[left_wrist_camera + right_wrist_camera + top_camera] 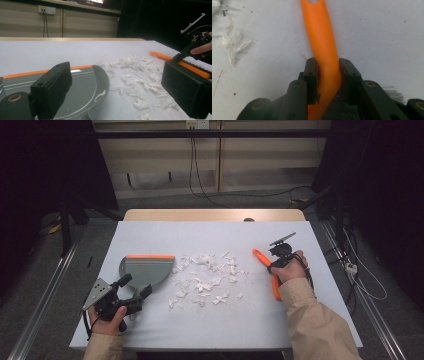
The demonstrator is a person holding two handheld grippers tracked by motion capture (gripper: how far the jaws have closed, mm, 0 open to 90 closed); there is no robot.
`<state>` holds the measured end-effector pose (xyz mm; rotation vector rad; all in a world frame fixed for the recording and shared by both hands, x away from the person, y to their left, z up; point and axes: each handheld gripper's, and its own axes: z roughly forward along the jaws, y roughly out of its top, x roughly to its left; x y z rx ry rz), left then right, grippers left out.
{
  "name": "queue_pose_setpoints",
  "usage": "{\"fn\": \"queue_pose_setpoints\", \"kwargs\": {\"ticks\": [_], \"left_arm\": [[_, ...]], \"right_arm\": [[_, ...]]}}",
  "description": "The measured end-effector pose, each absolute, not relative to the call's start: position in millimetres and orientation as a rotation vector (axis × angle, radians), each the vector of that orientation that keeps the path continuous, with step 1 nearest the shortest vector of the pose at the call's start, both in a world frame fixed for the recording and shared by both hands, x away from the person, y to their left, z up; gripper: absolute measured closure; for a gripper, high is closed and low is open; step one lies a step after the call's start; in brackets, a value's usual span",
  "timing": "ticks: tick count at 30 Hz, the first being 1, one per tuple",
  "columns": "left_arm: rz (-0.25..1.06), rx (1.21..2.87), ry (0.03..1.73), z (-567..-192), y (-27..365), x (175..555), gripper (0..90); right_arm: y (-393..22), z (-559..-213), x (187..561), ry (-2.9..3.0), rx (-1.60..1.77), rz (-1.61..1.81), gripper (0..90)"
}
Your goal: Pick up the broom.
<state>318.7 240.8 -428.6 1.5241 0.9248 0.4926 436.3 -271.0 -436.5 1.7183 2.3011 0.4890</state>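
I have the right gripper [325, 75] clamped across the orange handle of the brush [274, 281], jaws pressed on both sides of it where the handle meets the bristles. The brush lies on the white table cover [280, 320] at the right, its long axis running from near my right hand away toward the far left, tip pointing at the paper scraps [207, 279]. That pile lies left of the brush, between it and the grey dustpan [145, 270], whose orange lip faces away from me. My left gripper [134, 289] hovers with jaws wide at the dustpan's near end, gripping nothing. I judge the sweep must run leftward.
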Motion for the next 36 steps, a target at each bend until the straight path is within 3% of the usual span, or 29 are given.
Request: {"fn": "queue_pose_setpoints", "kwargs": {"ticks": [14, 27, 36], "left_arm": [[0.500, 1.515, 0.922, -426, 239, 318, 9.4], [0.489, 1.530, 0.896, -418, 227, 315, 9.3], [0.447, 1.555, 0.850, -410, 205, 314, 9.3]], "right_arm": [[-277, -424, 434, 2.280, 1.676, 0.595, 71.0], [-295, -399, 387, 2.008, 1.517, 1.035, 71.2], [-308, -399, 363, 1.841, 1.448, 1.251, 71.2]]}}
